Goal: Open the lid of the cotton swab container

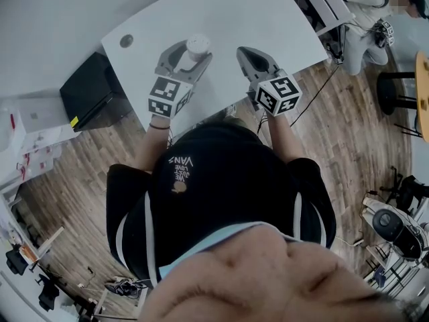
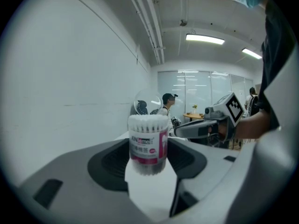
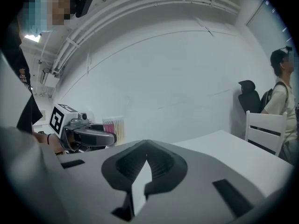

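Head view: the left gripper [image 1: 191, 56] sits at upper centre of the frame, over the white table [image 1: 268, 12], with its jaws clamped on the cotton swab container [image 1: 197, 44]. The right gripper [image 1: 247, 51] lies just to the right of it, jaws pressed together on nothing, and is apart from the container.

Left gripper view: the container stands upright at frame centre, long axis vertical, with a pad against each side. Whether its base rests on the table cannot be told. The swab heads show at the top. A clear round lid [image 2: 147, 102] appears tipped up behind them; being transparent, it allows only a tentative reading.

Right gripper view: the container appears at middle left, partly behind the left gripper's tip. It therefore lies left of the closed jaws, not ahead of them.

Assessment: any work at the lid falls to the free right gripper, which must swing left to the container's top.
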`<move>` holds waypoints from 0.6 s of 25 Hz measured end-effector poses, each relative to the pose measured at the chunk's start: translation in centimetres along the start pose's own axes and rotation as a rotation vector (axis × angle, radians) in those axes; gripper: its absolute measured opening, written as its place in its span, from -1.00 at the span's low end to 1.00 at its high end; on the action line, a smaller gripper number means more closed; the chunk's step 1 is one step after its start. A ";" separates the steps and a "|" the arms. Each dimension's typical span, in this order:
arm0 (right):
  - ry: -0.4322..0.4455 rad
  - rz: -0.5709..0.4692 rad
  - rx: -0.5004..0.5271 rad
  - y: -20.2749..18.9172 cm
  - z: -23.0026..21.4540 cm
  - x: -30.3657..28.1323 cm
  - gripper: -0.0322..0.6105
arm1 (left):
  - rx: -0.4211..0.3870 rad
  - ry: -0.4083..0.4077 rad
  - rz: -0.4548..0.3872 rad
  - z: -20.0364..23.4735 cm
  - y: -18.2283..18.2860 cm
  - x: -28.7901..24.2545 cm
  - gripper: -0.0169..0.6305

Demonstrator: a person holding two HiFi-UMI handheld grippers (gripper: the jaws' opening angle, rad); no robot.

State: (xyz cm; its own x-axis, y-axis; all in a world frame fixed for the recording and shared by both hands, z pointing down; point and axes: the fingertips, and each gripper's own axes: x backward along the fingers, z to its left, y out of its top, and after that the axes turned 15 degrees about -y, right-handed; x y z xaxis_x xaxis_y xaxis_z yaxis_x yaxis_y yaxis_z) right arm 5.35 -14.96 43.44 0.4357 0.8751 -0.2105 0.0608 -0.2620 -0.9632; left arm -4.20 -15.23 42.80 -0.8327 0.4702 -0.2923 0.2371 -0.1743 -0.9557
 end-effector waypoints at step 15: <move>-0.008 0.001 0.004 0.3 0.1 -0.8 -0.86 | 0.006 -0.006 0.002 0.6 -0.2 -0.1 -0.16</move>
State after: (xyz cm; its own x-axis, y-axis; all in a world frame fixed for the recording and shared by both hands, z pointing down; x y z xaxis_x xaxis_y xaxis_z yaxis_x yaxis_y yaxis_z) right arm 4.90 -15.66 43.30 0.4289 0.8780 -0.2125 0.0568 -0.2609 -0.9637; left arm -4.50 -15.75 43.02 -0.8351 0.4650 -0.2939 0.2355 -0.1807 -0.9549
